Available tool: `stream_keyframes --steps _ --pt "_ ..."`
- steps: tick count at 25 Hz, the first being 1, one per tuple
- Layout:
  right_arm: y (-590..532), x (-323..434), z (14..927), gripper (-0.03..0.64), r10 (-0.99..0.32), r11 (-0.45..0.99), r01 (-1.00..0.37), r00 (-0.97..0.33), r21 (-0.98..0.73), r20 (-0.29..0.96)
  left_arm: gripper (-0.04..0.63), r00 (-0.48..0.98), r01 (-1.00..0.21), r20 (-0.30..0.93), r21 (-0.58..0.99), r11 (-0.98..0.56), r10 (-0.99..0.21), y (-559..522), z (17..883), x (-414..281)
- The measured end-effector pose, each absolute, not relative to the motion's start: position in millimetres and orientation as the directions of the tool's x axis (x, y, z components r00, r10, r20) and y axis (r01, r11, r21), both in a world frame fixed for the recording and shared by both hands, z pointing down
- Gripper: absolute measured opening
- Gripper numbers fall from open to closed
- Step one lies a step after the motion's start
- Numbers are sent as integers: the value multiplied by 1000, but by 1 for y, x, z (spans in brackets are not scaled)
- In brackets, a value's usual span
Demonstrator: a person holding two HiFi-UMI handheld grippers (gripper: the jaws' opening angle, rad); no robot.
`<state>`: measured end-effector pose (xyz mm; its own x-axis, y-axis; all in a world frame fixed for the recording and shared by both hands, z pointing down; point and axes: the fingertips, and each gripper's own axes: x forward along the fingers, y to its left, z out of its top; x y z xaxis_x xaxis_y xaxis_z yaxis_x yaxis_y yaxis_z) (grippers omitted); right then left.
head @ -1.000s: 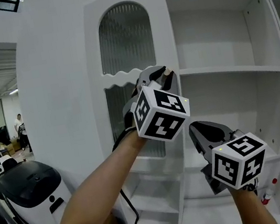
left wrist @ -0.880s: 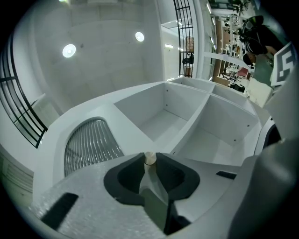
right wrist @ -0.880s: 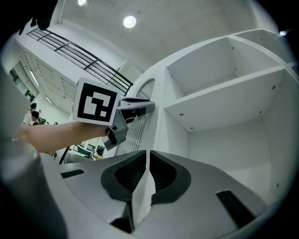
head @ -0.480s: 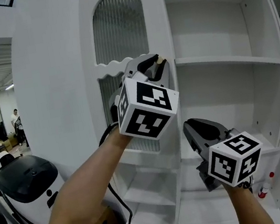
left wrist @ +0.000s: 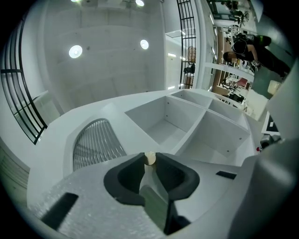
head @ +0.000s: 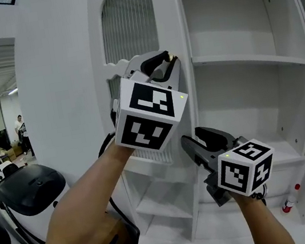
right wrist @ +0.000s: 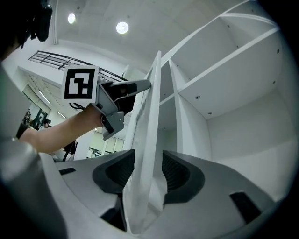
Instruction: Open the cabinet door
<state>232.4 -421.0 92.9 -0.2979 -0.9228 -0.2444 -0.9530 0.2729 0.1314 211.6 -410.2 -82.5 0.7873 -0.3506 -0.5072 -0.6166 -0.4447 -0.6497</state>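
White cabinet door, one, with a ribbed-glass arch, stands swung partly out beside the open shelves. My left hand-held gripper pinches its single cream knob. My right hand-held gripper has just been opening its jaws; they straddle the door's edge, wide, not pressing.

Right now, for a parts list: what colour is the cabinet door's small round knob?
Small round knob: pale cream, clearest in the left gripper view.

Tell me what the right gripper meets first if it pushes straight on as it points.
The cabinet door: its free edge stands between the right gripper's jaws, which have just been opening and look open around it. How deep the edge sits is unclear.
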Motion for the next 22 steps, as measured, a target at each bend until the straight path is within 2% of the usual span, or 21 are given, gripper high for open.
stream_keyframes --steps 6,11,17,22 --pt "-422 234 95 100 -928 269 -954 -294 136 -229 83 766 -643 -498 -597 -479 -408 -410 -82 212" --pt "-421 234 96 93 -925 281 -955 -297 97 -238 83 717 -696 -518 -563 -446 -465 -404 -67 195" --pt "-414 228 95 87 -919 303 -949 -315 87 -235 83 684 -729 -438 -406 -551 -583 -415 -22 172" --pt "-407 218 95 81 -914 314 -946 -325 83 -245 83 641 -767 -379 -355 -535 -668 -427 16 155"
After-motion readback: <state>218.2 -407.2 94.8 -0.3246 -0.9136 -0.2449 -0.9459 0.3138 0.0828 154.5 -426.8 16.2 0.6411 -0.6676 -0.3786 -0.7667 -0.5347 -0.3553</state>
